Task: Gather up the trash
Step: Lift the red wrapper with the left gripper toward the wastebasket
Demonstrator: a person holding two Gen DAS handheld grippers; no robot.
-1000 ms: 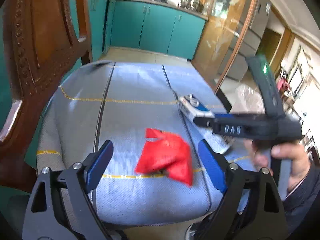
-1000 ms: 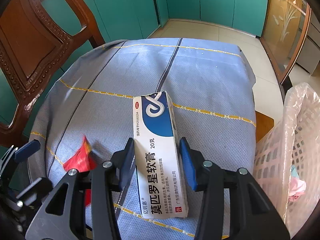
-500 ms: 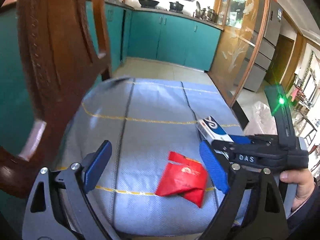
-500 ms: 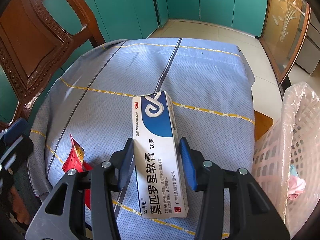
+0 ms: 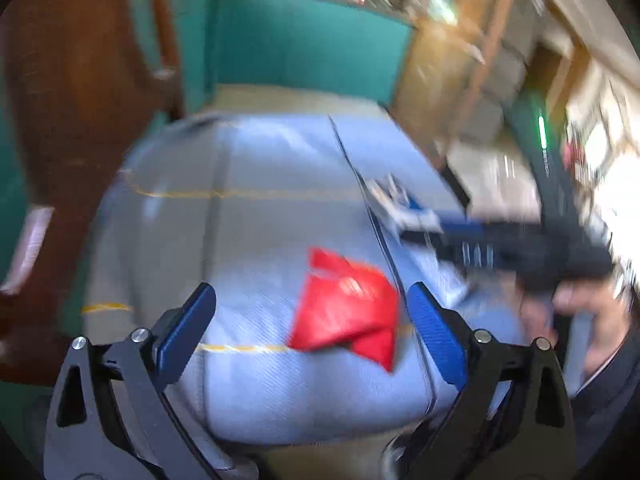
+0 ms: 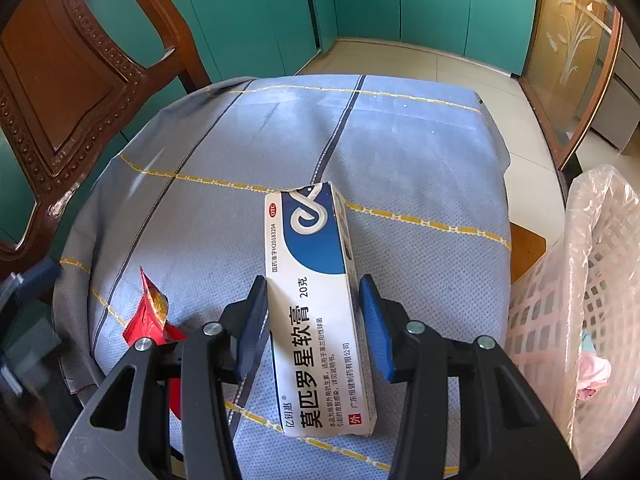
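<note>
A white and blue ointment box (image 6: 316,304) lies on the blue cloth of a chair seat (image 6: 400,152). My right gripper (image 6: 316,320) is around the box; its left pad touches the box, and a small gap shows at the right pad. A red wrapper (image 5: 348,312) lies near the seat's front left edge and also shows in the right wrist view (image 6: 152,316). My left gripper (image 5: 312,332) is open and empty, hovering just in front of the red wrapper. The left wrist view is blurred. The right gripper and box show there too (image 5: 408,216).
A pink mesh basket (image 6: 592,288) lined with a plastic bag stands right of the seat, with some trash inside. A carved wooden chair back (image 6: 60,80) rises at the left. Teal cabinets (image 6: 400,8) and tiled floor lie behind.
My left gripper has swung and moved closer to the red wrapper, blurring its view. The right gripper has opened slightly around the box, which has not moved.
</note>
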